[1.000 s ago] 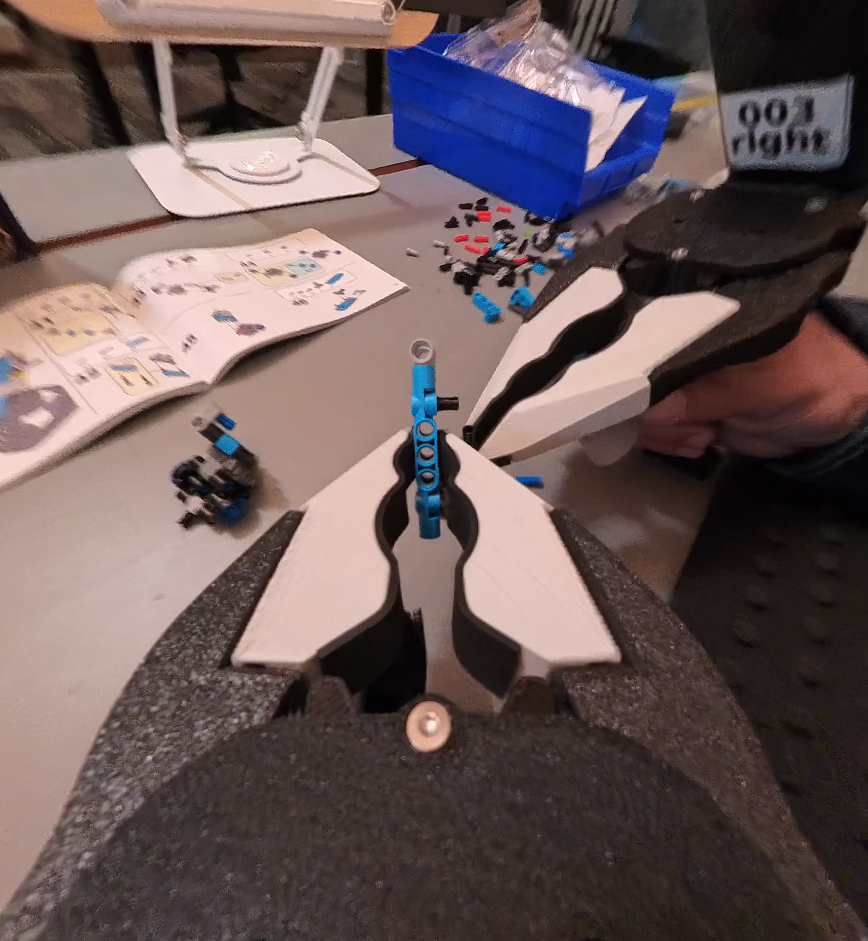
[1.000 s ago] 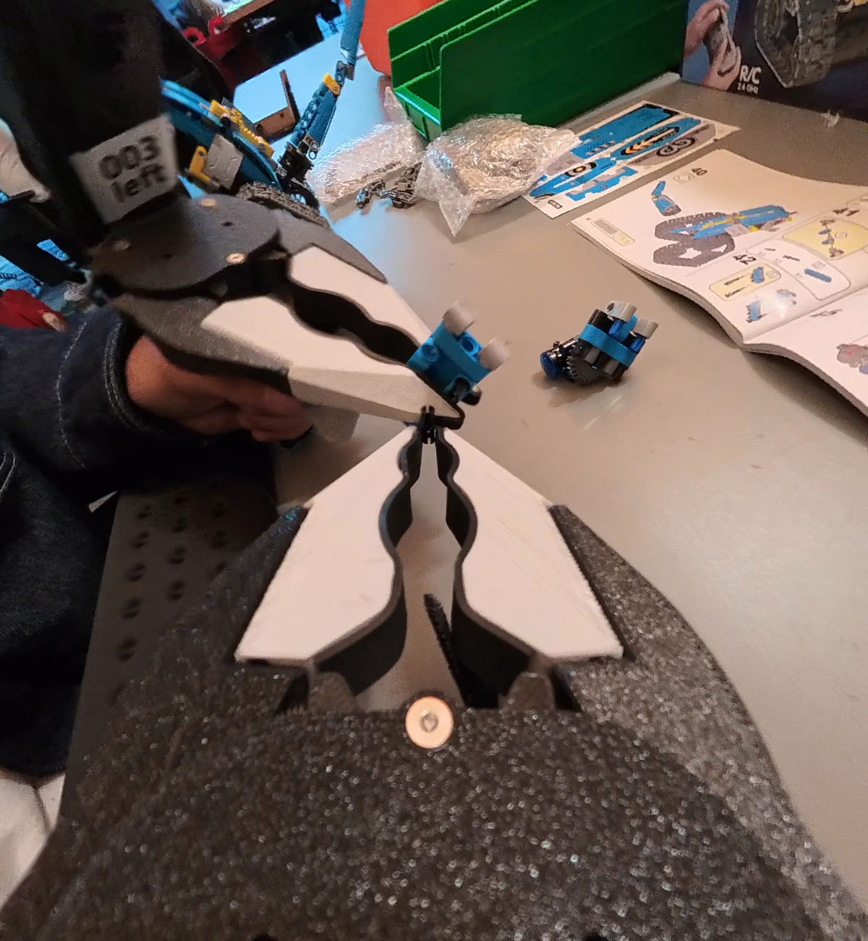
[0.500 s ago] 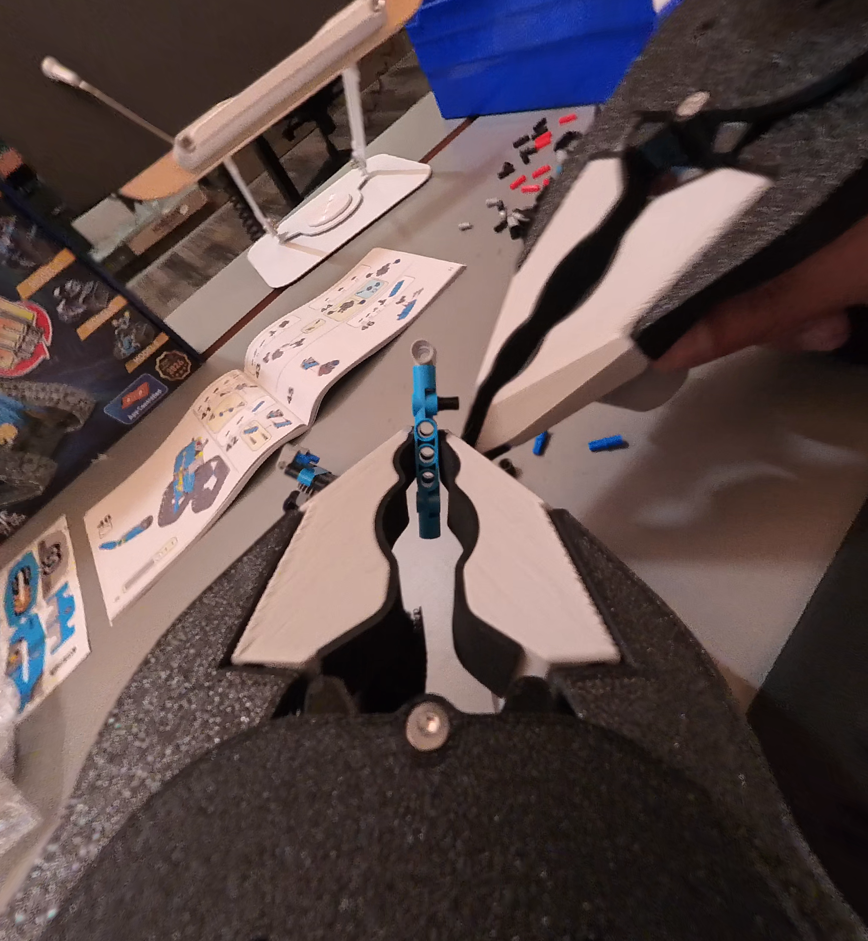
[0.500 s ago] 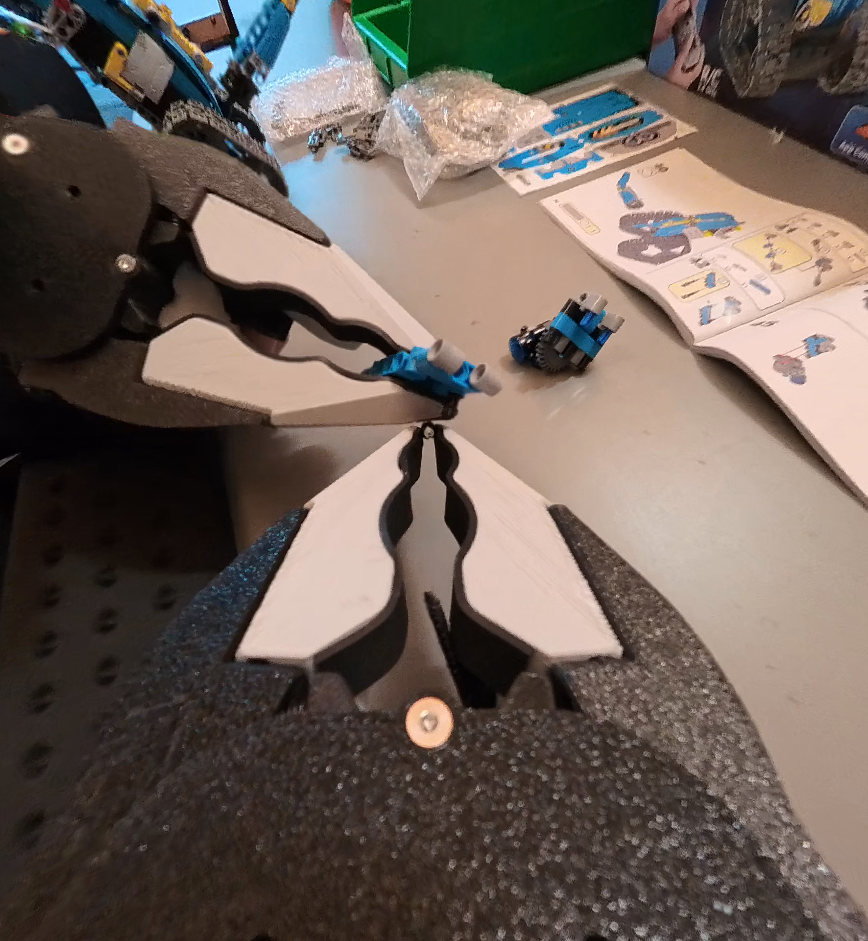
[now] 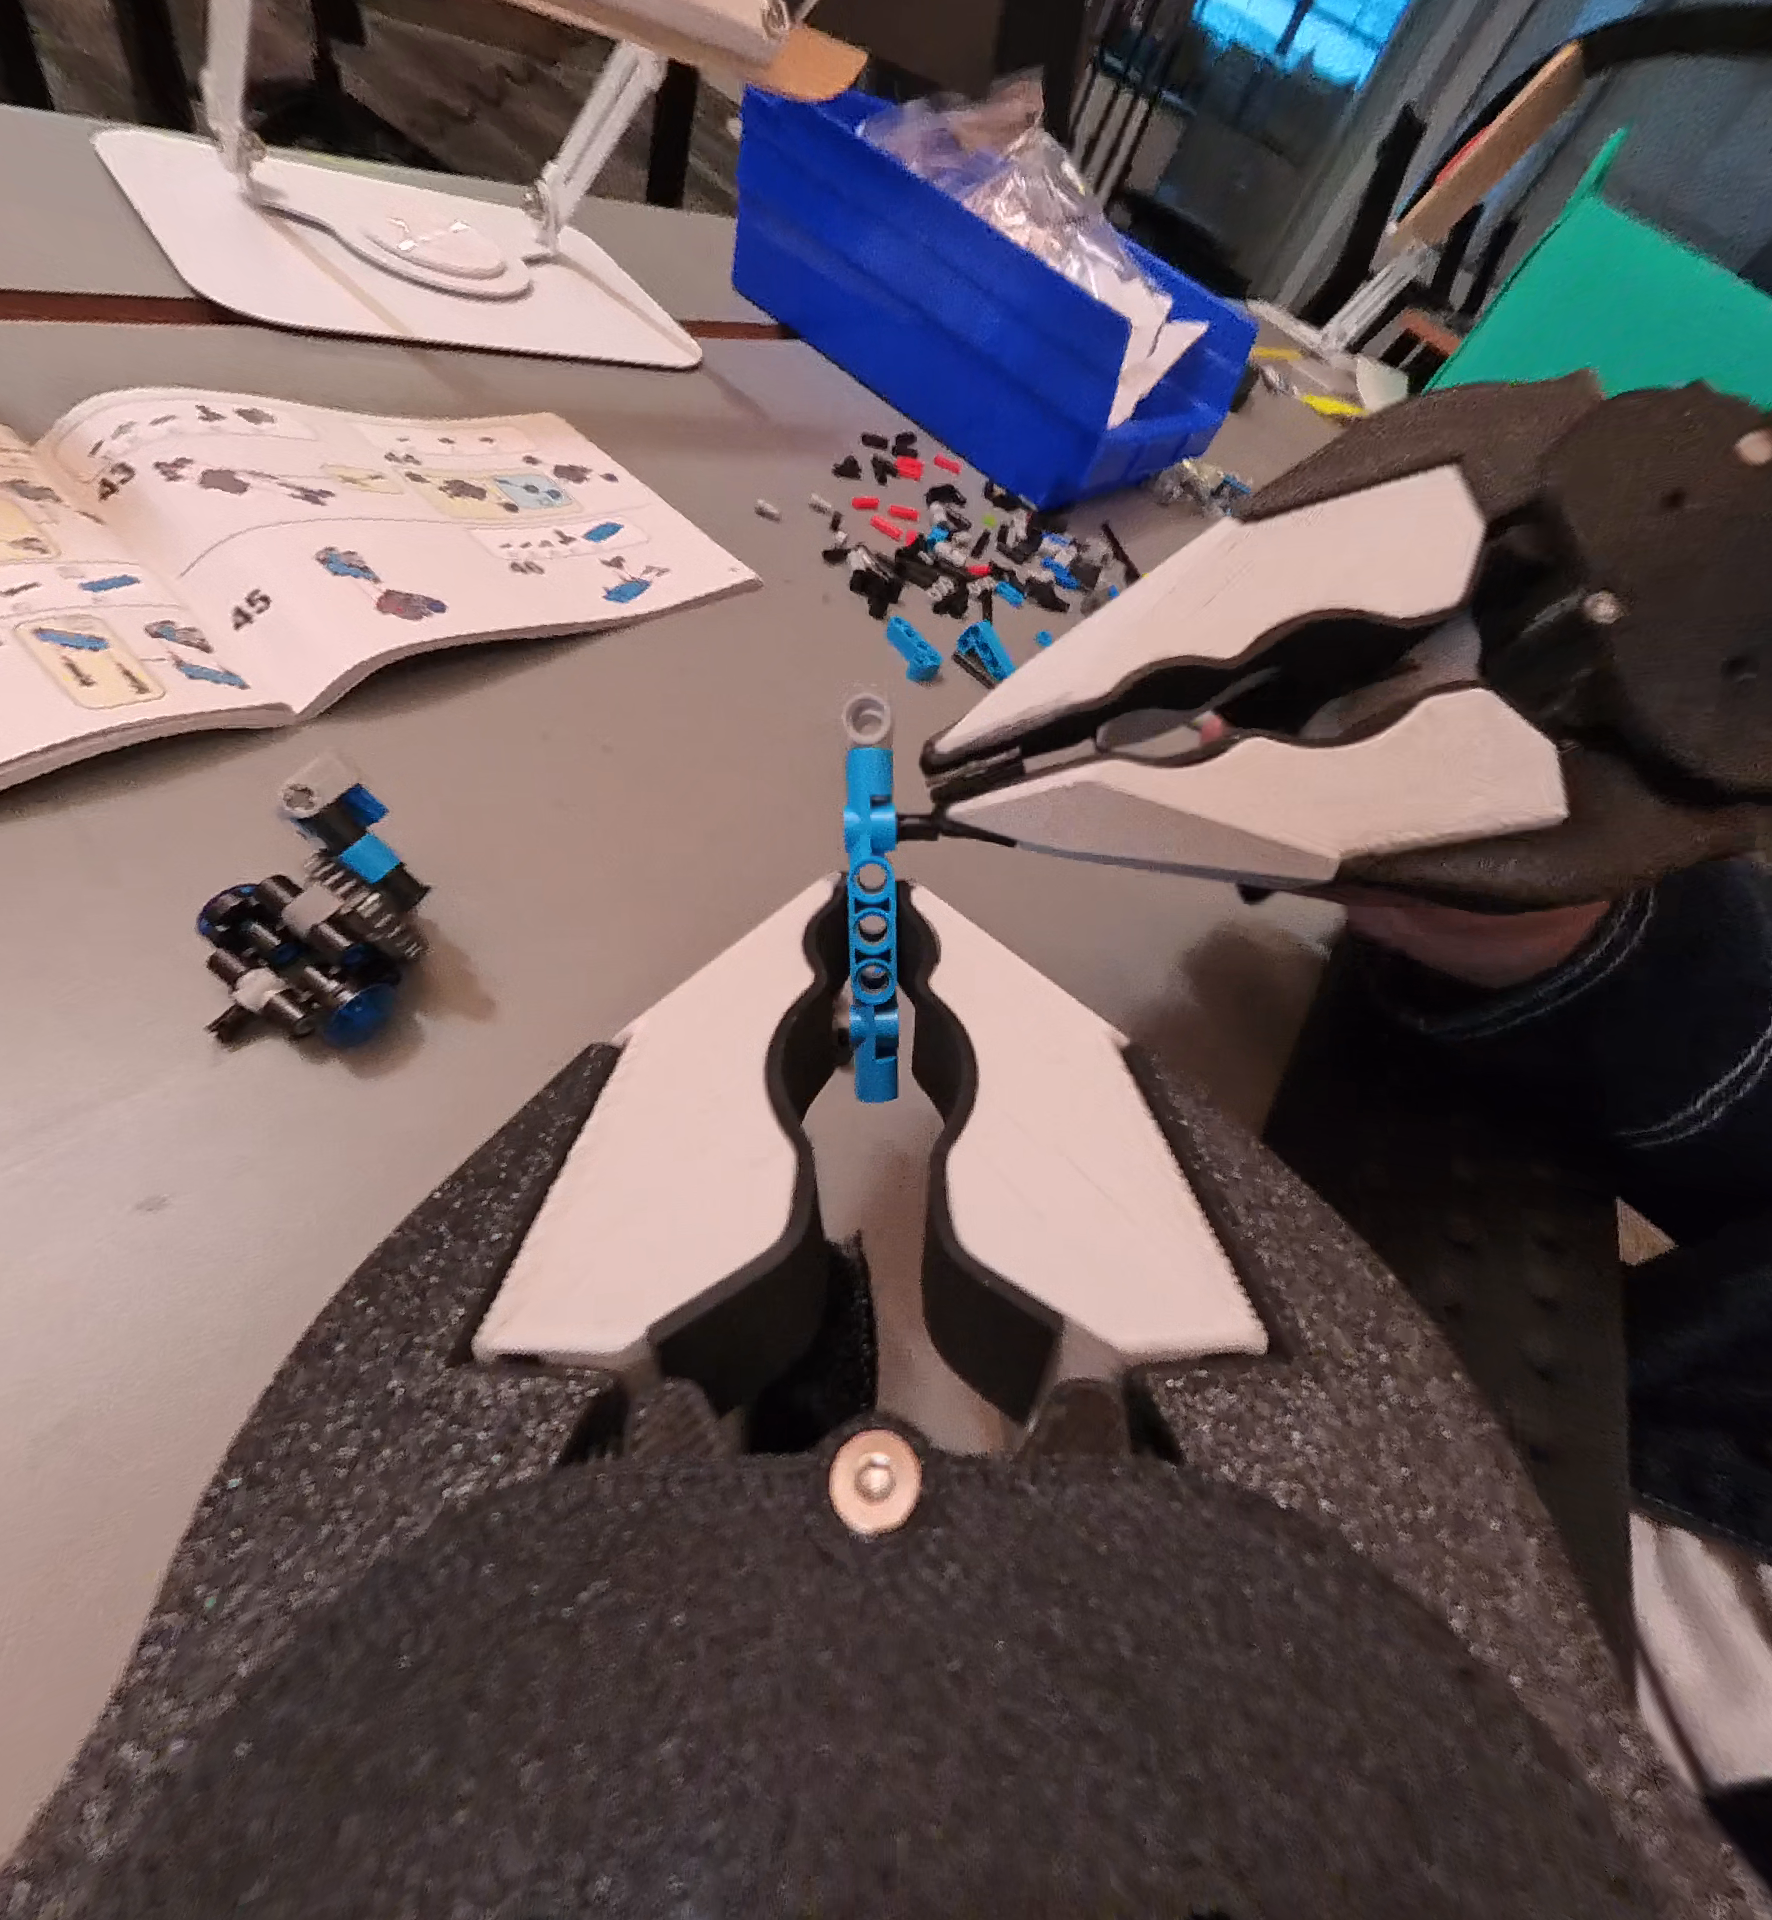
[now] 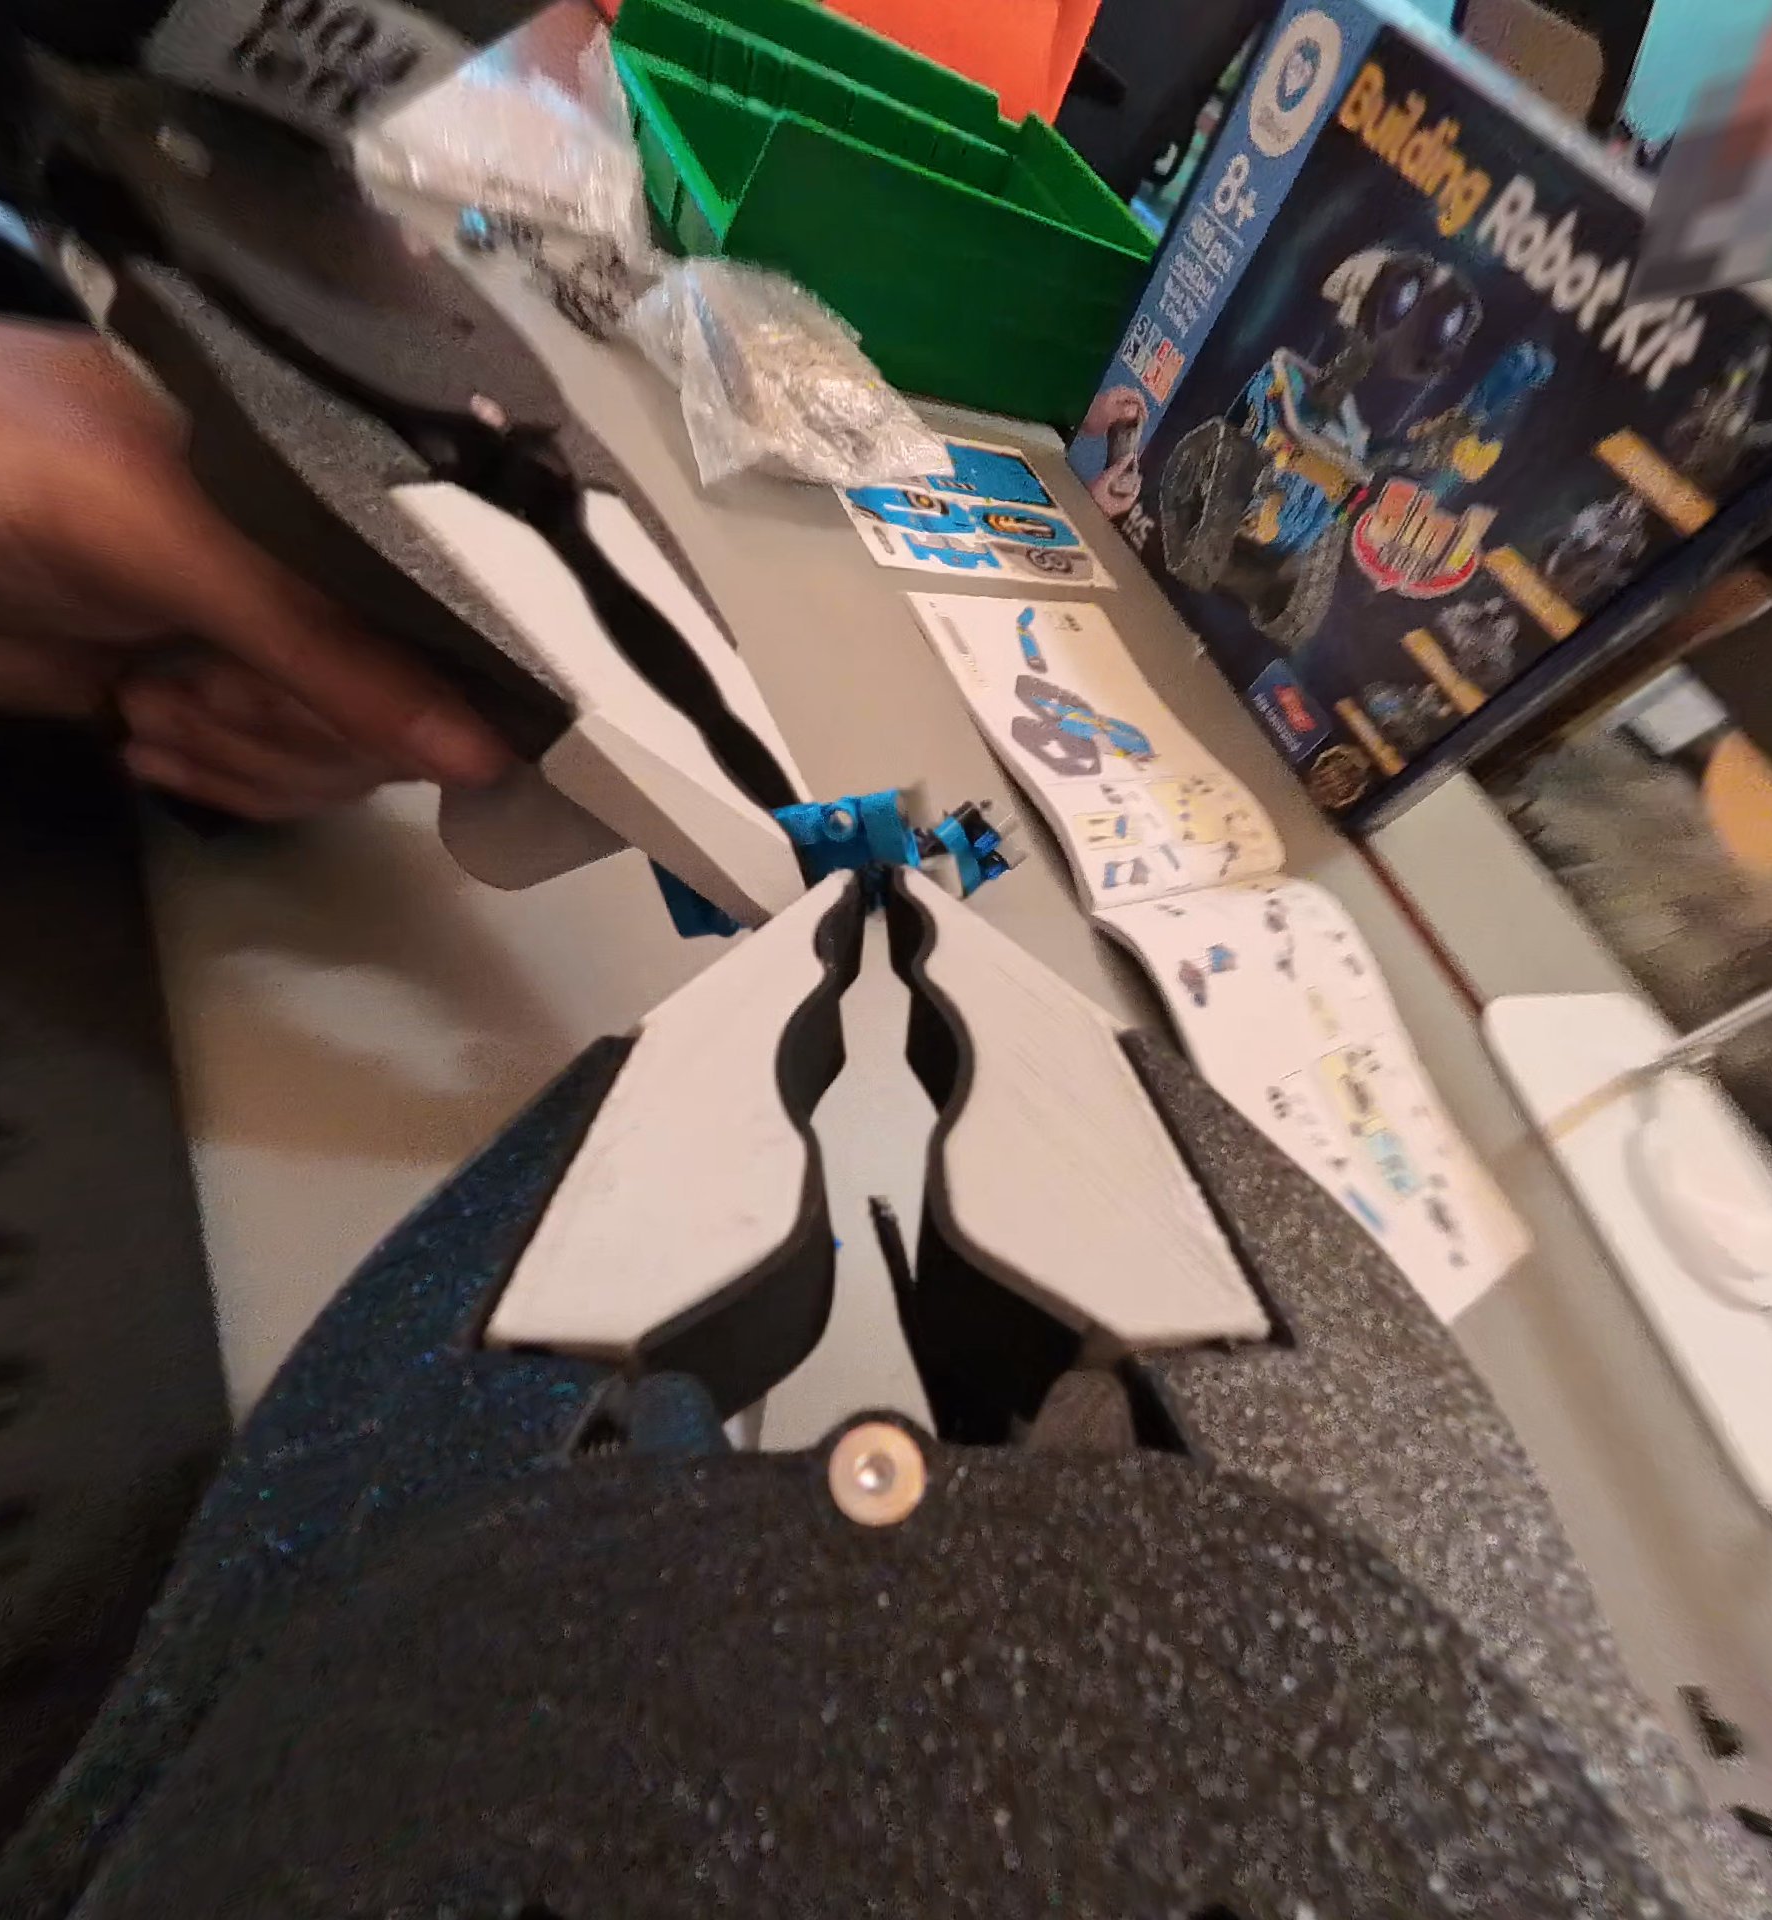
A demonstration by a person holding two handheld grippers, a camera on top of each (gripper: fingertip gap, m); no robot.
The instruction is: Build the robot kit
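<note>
Left wrist view: left claw (image 5: 871,904) pinches blue beam (image 5: 871,935); right claw (image 5: 929,790) grips its black pin (image 5: 913,828)

Motion blur smears most of the right wrist view, leaving the small black piece (image 6: 874,883) pinched at the right gripper (image 6: 871,896) tips too small to identify. The instruction booklet (image 5: 238,561) runs off the left wrist view's left edge.
</note>
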